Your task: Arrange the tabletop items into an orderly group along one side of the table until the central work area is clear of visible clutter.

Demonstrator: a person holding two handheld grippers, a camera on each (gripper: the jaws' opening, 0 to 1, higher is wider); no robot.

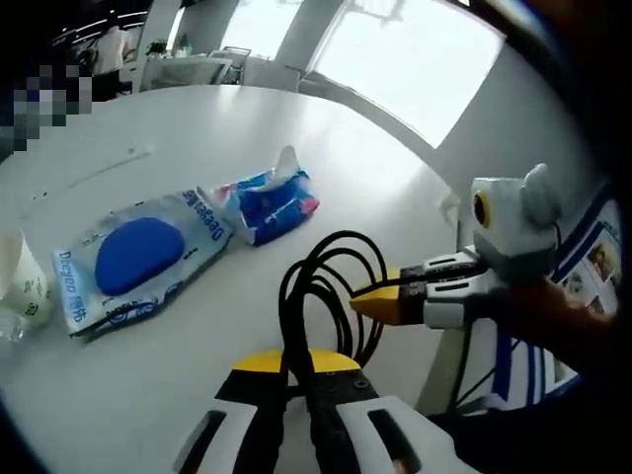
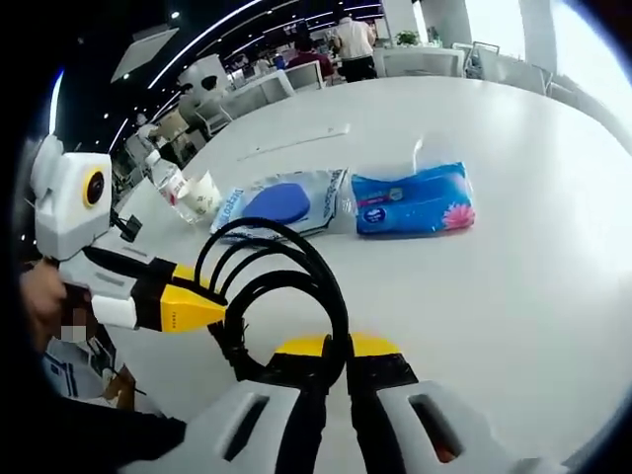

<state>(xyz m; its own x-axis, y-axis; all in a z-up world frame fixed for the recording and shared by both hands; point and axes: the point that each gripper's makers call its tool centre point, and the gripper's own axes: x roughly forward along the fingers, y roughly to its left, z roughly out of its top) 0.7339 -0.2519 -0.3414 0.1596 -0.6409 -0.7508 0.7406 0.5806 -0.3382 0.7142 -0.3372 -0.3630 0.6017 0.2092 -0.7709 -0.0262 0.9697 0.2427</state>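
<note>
A coiled black cable is held over the white table by both grippers. In the left gripper view my left gripper is shut on the coil's lower end, and my right gripper comes in from the right with its yellow tips closed on the loops. In the right gripper view my right gripper clamps the coil, and the left gripper pinches it from the left. Beyond lie a wet-wipes pack with a blue lid and a blue tissue pack, side by side.
A paper cup and a clear water bottle stand near the table's edge beside the wipes. A person's hand holds the left gripper. More tables and people stand far back in the room.
</note>
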